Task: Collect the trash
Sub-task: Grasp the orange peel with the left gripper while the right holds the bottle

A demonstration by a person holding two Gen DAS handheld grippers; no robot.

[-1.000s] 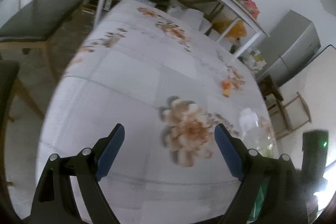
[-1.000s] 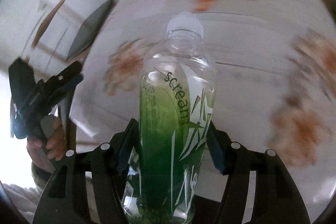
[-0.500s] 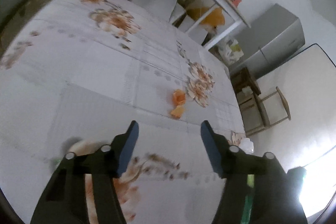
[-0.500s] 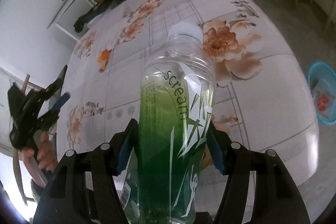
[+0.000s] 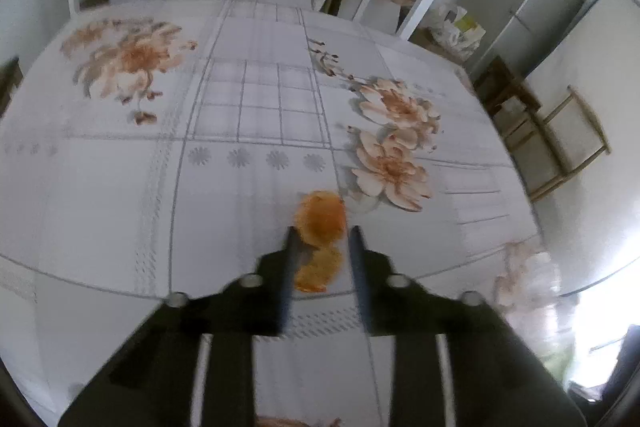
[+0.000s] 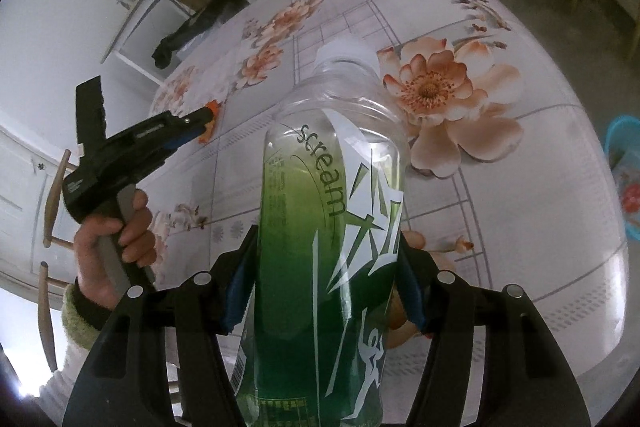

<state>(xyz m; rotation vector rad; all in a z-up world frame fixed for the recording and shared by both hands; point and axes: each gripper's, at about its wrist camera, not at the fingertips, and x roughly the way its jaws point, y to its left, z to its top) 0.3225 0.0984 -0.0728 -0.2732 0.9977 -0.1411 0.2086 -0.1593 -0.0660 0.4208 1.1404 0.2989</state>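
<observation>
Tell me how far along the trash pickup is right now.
Nothing is visibly binned yet. The right gripper holds the clear plastic bottle with the green label above the flowered tablecloth. The left gripper is closing around the orange peel pieces. Left: lift the peel and carry both, perhaps to the blue basket on the floor.

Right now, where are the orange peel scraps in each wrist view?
Left wrist: orange peel scraps low centre on the floral tablecloth, between the closing jaws of the left gripper.
Right wrist: upper left, at the left gripper's tip.
Shared landmark: the paired peach flowers.
</observation>
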